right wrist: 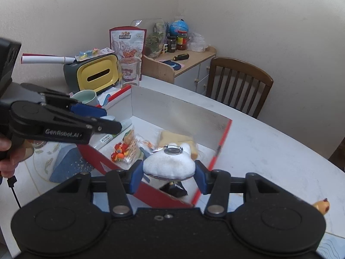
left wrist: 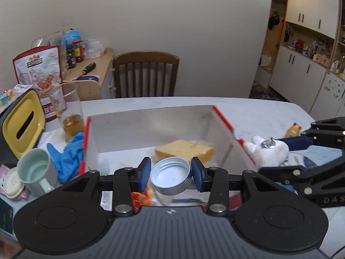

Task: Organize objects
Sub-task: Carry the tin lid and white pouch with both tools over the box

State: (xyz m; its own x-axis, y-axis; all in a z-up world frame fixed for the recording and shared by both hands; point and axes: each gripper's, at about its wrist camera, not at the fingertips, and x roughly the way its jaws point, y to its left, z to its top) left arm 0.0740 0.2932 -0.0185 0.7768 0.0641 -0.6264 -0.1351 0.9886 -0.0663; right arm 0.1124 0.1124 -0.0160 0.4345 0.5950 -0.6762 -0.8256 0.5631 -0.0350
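A red box with a silver inside (left wrist: 151,125) (right wrist: 172,112) stands open on the white table. My left gripper (left wrist: 170,173) is shut on a silver jar lid (left wrist: 171,176) and holds it above the box's near side. My right gripper (right wrist: 169,173) is shut on a white plush toy (right wrist: 169,165) with a metal clasp, also over the box; it shows in the left wrist view (left wrist: 267,151). Inside lie a wrapped slice of bread (left wrist: 185,151) (right wrist: 174,139), an orange toy (right wrist: 117,154) and snack packets.
Left of the box are a blue glove (left wrist: 69,153), a pale green mug (left wrist: 34,170), a glass of tea (left wrist: 69,112) and a yellow tissue box (left wrist: 21,123). A chair (left wrist: 146,75) and a side cabinet stand behind. A small brown figure (right wrist: 321,206) lies at the right.
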